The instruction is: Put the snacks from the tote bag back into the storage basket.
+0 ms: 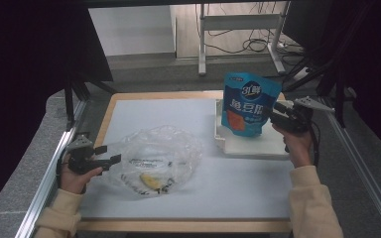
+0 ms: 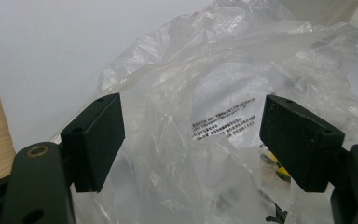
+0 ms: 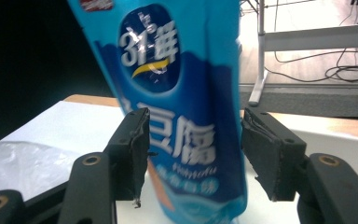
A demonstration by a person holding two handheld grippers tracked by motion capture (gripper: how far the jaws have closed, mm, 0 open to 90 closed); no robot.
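One blue pouch (image 1: 249, 104): upright, long axis vertical | right tongs (image 1: 275, 113): spread around it | left tongs (image 1: 110, 154): spread

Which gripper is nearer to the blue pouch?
Right. The right gripper is beside the blue pouch, fingers open around it. The left gripper is far across the table, at the clear plastic bag.

Blue pouch (image 1: 250, 104) upright in white tray (image 1: 248, 146); clear bag (image 1: 154, 158) crumpled nearby.

One blue pouch (image 1: 249, 104), one plastic bag (image 1: 161, 158), one tray (image 1: 258, 145)
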